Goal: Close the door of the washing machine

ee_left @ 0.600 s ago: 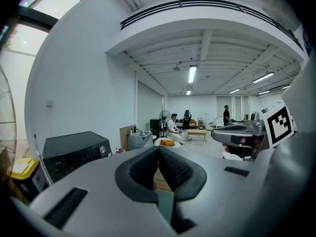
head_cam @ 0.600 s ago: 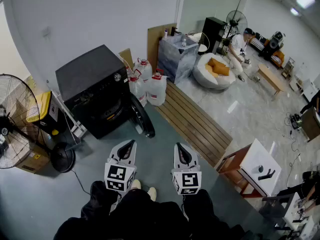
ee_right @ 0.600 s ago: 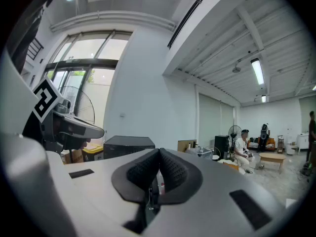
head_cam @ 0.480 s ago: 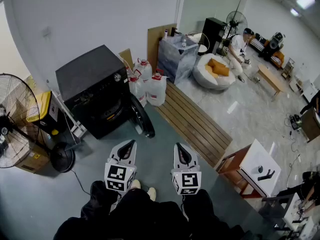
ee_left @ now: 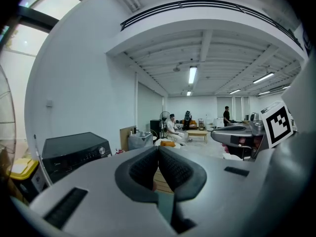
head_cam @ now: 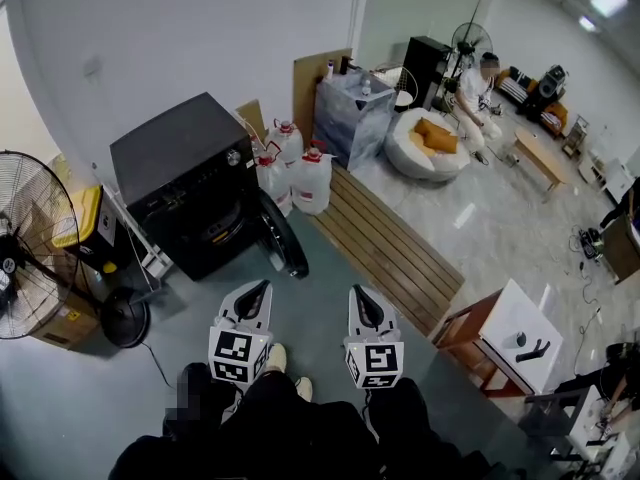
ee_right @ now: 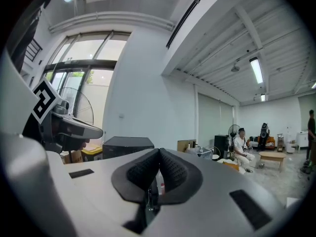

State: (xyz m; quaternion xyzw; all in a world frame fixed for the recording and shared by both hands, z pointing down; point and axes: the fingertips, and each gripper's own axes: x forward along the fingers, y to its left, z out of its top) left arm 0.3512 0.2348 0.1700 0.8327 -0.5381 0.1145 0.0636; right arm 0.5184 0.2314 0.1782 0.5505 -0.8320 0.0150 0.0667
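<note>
Nothing has moved since earlier; left gripper (head_cam: 261, 287) and right gripper (head_cam: 358, 293) hover, jaws closed, empty; door (head_cam: 284, 234) stands open.

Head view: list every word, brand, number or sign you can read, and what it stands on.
None can be read.
Washing machine: panel print too small.
Left gripper, right gripper: square markers only, no letters.
Cardboard box: label blurred.
</note>
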